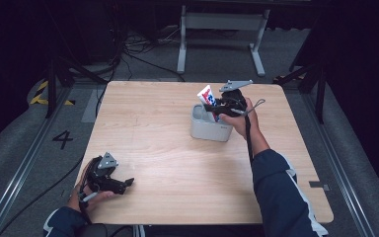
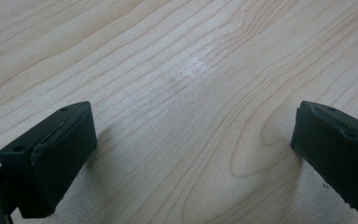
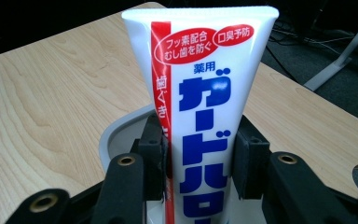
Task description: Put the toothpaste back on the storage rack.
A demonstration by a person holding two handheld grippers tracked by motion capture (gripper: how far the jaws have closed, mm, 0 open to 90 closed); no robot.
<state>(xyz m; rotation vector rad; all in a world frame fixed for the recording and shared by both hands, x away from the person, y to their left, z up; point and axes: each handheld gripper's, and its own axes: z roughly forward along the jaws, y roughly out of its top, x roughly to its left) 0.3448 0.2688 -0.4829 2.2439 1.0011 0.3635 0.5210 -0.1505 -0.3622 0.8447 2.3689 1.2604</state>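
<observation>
Where the light wooden table (image 1: 153, 148) fills the high view, the items stand as follows.

Item 1: right gripper (image 1: 216, 107), held in the person's right hand (image 1: 239, 121), over the far-centre part of the table. Its jaws are closed narrowly on a toothpaste tube; in the right gripper view both black pads (image 3: 151, 154) press the tube's two sides. A grey three-cornered plate (image 1: 235, 85) sits on top, and a dark sleeve with a white stripe (image 1: 281, 192) runs back to the bottom edge.

Item 2: toothpaste tube (image 3: 200, 107), white with a red side band and blue Japanese lettering. It stands roughly upright, flat crimped end uppermost, its lower part inside the grey container. In the high view the top leans slightly to the left (image 1: 206, 95).

Item 3: grey container (image 1: 208, 127), small, rounded, open-topped, on the table just left of the right hand. Its pale rim (image 3: 121, 128) curves behind the jaws.

Item 4: left gripper (image 1: 127, 183), in the left hand (image 1: 91, 195) at the near-left table edge, well apart from the container. Its jaws are spread wide over bare wood grain (image 2: 191, 93), with nothing between them.

Item 5: dark floor beyond the table, with cables (image 1: 138, 47) and a white metal stand (image 1: 222, 29).
</observation>
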